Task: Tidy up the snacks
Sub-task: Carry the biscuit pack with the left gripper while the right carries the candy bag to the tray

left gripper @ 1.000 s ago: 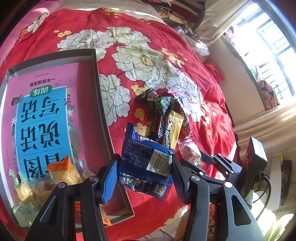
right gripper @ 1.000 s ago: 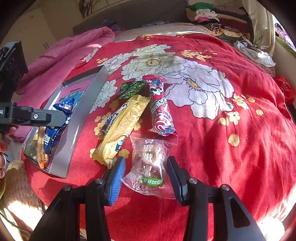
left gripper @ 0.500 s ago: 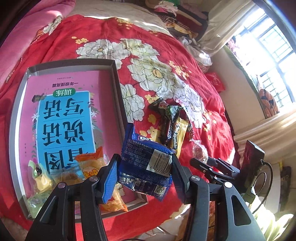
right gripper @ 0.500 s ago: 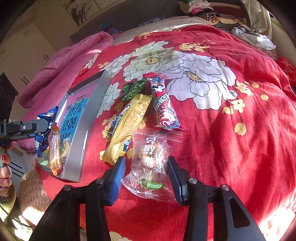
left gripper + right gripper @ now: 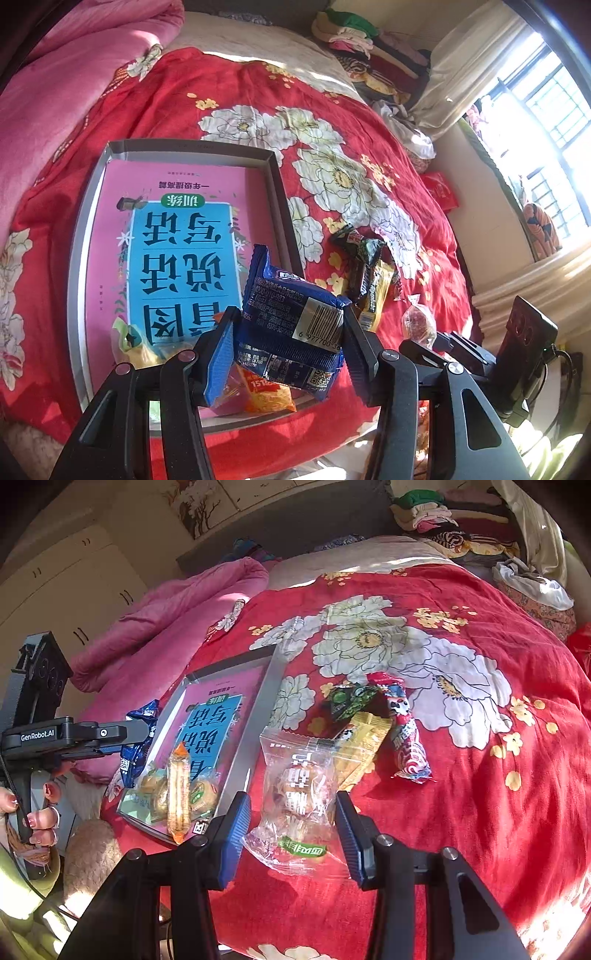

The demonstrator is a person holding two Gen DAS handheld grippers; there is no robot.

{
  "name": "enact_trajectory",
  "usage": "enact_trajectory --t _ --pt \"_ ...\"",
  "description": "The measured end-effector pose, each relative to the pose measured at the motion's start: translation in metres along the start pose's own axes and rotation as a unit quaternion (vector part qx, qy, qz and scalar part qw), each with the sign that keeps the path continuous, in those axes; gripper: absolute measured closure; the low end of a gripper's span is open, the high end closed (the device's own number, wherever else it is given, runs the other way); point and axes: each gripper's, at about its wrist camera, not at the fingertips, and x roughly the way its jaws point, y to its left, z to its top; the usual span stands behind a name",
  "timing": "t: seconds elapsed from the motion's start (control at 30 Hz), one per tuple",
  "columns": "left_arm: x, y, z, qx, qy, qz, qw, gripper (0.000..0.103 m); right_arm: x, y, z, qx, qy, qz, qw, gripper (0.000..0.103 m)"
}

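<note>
Now I carry both snacks: left tongs pinch the blue packet, right tongs the clear pastry bag; next, release each over the tray at left of frame.

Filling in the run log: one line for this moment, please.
left gripper: shut on blue packet above tray | right gripper: shut on clear packet

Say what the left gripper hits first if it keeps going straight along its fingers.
Likely the snacks already in the tray, chiefly the orange packet right under the blue packet the left gripper holds. Depth is unclear; it could meet the tray's near edge instead.
</note>
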Motion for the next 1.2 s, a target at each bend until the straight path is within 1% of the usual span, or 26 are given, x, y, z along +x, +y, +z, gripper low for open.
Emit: enact_trajectory --t 0.17,0.4,0.5,0.6,0.73,1.03,1.2 --pt "-0.013 0.017 -0.003 -0.019 -0.013 0.006 0.9997 0.048 0.004 0.025 0.001 -0.023 0.005 0.015 1.000 0.056" --pt "-0.032 0.038 -0.007 -0.040 -0.032 0.015 0.9986 0.048 0.009 0.048 0.002 -0.044 0.012 0.026 0.999 0.056" --pt "-0.040 0.048 -0.009 -0.046 -0.040 0.027 0.9978 0.048 0.011 0.056 0.002 -0.051 0.014 0.029 0.998 0.056" --pt "-0.046 0.056 -0.012 -0.046 -0.049 0.049 0.9966 0.048 0.014 0.062 0.002 -0.058 0.018 0.031 0.998 0.056" --pt "-0.053 0.067 -0.016 -0.046 -0.055 0.064 0.9954 0.048 0.019 0.069 0.004 -0.064 0.023 0.032 0.997 0.056" --pt "-0.065 0.084 -0.026 -0.058 -0.066 0.077 0.9932 0.048 0.027 0.086 0.007 -0.081 0.030 0.032 0.996 0.056" --pt "-0.070 0.093 -0.030 -0.066 -0.070 0.077 0.9924 0.048 0.028 0.092 0.011 -0.088 0.030 0.029 0.995 0.056"
